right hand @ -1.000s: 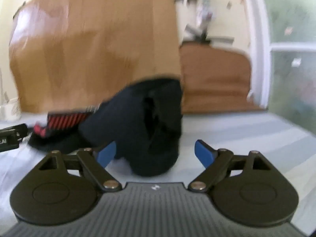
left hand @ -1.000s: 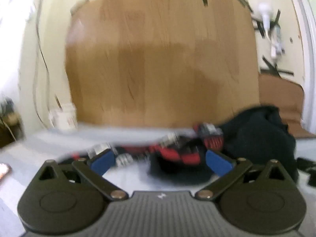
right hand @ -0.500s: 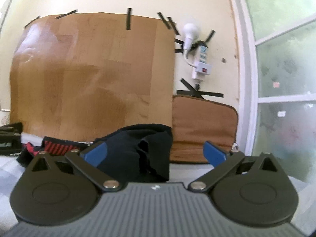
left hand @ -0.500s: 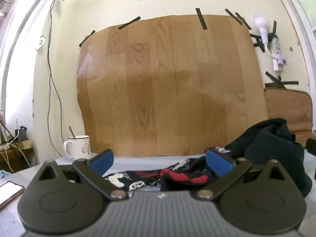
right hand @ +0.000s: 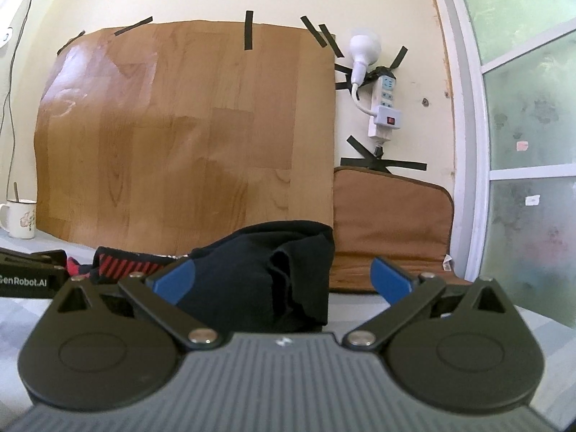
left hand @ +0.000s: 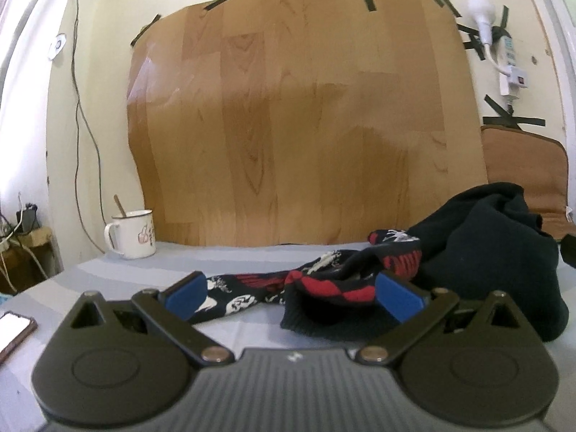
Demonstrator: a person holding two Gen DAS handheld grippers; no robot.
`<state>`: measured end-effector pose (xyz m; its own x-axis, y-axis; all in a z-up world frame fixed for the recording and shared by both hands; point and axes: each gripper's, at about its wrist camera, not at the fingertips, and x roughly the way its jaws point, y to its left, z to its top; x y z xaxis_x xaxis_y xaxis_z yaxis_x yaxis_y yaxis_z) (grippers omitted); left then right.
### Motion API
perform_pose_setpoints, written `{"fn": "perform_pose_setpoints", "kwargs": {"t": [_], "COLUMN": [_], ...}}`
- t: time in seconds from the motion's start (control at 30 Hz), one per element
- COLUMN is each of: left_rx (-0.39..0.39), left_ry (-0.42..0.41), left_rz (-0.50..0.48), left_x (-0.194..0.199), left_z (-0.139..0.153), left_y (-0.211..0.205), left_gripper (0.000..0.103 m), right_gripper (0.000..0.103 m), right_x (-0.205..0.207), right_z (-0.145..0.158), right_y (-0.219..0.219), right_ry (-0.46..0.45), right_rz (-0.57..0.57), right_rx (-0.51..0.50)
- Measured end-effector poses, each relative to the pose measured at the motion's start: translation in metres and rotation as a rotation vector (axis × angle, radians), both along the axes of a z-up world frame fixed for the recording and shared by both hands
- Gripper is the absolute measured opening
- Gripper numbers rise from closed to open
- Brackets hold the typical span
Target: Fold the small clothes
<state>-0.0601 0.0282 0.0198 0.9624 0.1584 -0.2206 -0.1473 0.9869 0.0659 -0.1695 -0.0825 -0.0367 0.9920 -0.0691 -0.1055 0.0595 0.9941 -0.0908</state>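
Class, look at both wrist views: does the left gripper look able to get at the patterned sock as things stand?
Probably yes. The left gripper is open, the patterned sock lies directly ahead between its fingers, and nothing stands between them.

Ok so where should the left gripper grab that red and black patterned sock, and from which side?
Probably at the ribbed cuff of the patterned sock, coming straight forward and low with the left gripper. The cuff is the nearest end, bunched up off the table, so the open jaws can likely close over its edge.

The left gripper [left hand: 292, 293] hangs spread wide over patterned socks [left hand: 324, 280]; a black garment [left hand: 496, 248] is heaped beside them on the table [left hand: 234, 252].
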Motion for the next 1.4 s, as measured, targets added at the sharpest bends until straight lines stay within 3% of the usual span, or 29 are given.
{"fn": "perform_pose_setpoints", "kwargs": {"t": [0.2, 0.27, 0.47, 0.63, 0.8, 0.97, 1.1, 1.13, 1.17, 1.2, 1.27, 1.4], "left_rx": [-0.017, -0.048, -0.187, -0.223, -0.25, -0.257, -0.233, -0.226, -0.222, -0.22, -0.223, -0.207], "left_ry": [0.006, 0.007, 0.045, 0.055, 0.058, 0.077, 0.08, 0.083, 0.085, 0.088, 0.092, 0.099], "left_rz": [-0.006, 0.004, 0.056, 0.081, 0.107, 0.102, 0.079, 0.073, 0.069, 0.065, 0.059, 0.046], "left_x": [0.0, 0.0, 0.005, 0.006, 0.007, 0.01, 0.011, 0.012, 0.012, 0.013, 0.014, 0.015], "left_z": [0.002, 0.003, 0.005, 0.004, 0.005, 0.004, 0.004, 0.004, 0.004, 0.004, 0.003, 0.003], "left_y": [0.003, 0.009, 0.036, 0.045, 0.051, 0.053, 0.048, 0.046, 0.045, 0.045, 0.045, 0.042], "left_gripper": [0.103, 0.103, 0.103, 0.103, 0.103, 0.103, 0.103, 0.103, 0.103, 0.103, 0.103, 0.103], "right_gripper": [0.103, 0.095, 0.08, 0.079, 0.079, 0.08, 0.08, 0.076, 0.063, 0.042, 0.017, 0.014], "right_x": [0.012, 0.019, 0.061, 0.105, 0.149, 0.187, 0.217, 0.225, 0.233, 0.235, 0.23, 0.228], "right_z": [0.001, 0.005, 0.05, 0.078, 0.099, 0.086, 0.052, 0.043, 0.034, 0.033, 0.044, 0.094], "right_y": [0.0, 0.003, 0.009, 0.035, 0.072, 0.114, 0.139, 0.138, 0.14, 0.135, 0.131, 0.103], "right_ry": [0.058, 0.079, 0.123, 0.203, 0.332, 0.531, 0.675, 0.733, 0.777, 0.792, 0.746, 0.583], "right_rz": [0.081, 0.134, 0.29, 0.396, 0.522, 0.655, 0.632, 0.63, 0.629, 0.637, 0.617, 0.524], "right_rx": [0.008, -0.03, -0.067, -0.103, -0.235, -0.384, -0.487, -0.482, -0.466, -0.426, -0.417, -0.301]}}
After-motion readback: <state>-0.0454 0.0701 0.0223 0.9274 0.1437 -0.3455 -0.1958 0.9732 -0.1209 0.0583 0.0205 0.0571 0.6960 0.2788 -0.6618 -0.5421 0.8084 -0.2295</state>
